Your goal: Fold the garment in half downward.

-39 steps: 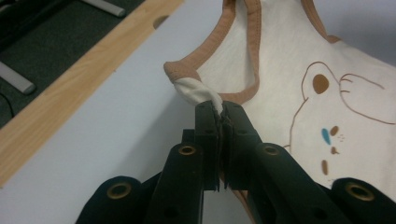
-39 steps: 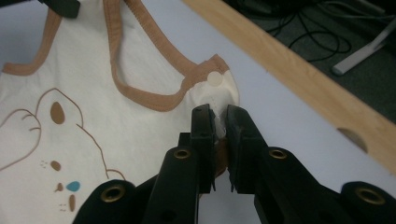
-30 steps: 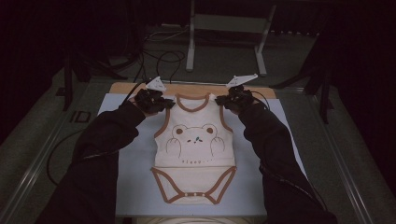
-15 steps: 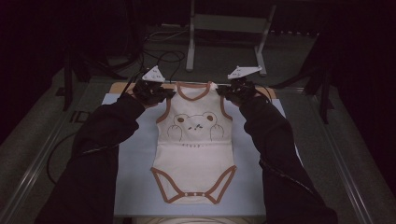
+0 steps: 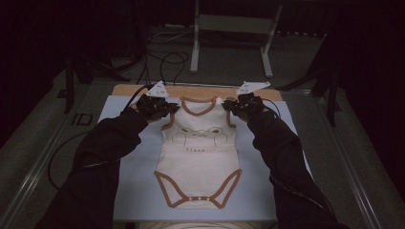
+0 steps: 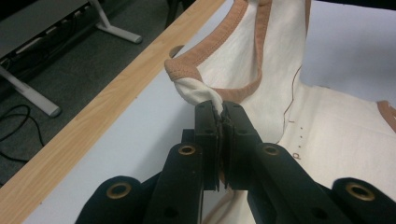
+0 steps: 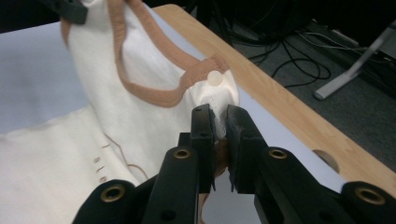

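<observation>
Two grippers hold a cream bodysuit point(image 5: 200, 152) with brown trim, which lies flat on the pale blue mat point(image 5: 129, 186) in the high view, neck toward the wooden table point(image 5: 210, 90) edge. The left gripper point(image 5: 165, 109) sits at the bodysuit's left shoulder strap, the right gripper point(image 5: 231, 106) at its right strap.

In the left gripper view, the left gripper point(image 6: 222, 112) has its jaws clamped on a bunched fold of the bodysuit point(image 6: 261, 60) strap, just below the trim.

In the right gripper view, the right gripper point(image 7: 219, 119) has its jaws pinched on the bodysuit point(image 7: 140, 121) strap, just beneath a white snap button point(image 7: 215, 77).
</observation>
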Action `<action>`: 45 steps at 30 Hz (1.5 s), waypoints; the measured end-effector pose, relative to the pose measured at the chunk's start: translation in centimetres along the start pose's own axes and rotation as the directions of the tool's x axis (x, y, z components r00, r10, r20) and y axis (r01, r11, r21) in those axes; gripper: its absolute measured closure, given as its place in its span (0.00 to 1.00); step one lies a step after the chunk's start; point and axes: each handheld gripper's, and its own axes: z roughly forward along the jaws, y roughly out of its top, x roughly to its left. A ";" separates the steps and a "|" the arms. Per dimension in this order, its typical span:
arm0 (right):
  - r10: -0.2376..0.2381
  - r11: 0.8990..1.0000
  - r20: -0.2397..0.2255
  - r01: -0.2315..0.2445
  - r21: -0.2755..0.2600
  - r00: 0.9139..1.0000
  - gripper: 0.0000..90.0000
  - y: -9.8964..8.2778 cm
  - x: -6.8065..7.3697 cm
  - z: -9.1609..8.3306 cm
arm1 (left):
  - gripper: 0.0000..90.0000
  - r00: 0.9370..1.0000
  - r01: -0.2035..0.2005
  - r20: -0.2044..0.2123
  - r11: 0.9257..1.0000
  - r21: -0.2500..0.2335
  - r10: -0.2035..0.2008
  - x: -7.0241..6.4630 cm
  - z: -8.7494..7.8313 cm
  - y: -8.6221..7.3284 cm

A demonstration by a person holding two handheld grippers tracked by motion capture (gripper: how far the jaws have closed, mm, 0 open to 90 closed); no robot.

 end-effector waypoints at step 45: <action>0.010 1.000 -0.186 -0.007 0.016 0.983 0.91 -9.3 9.2 -3.8 | 0.96 0.984 -0.053 0.172 0.998 0.035 0.046 -10.0 -1.2 -7.6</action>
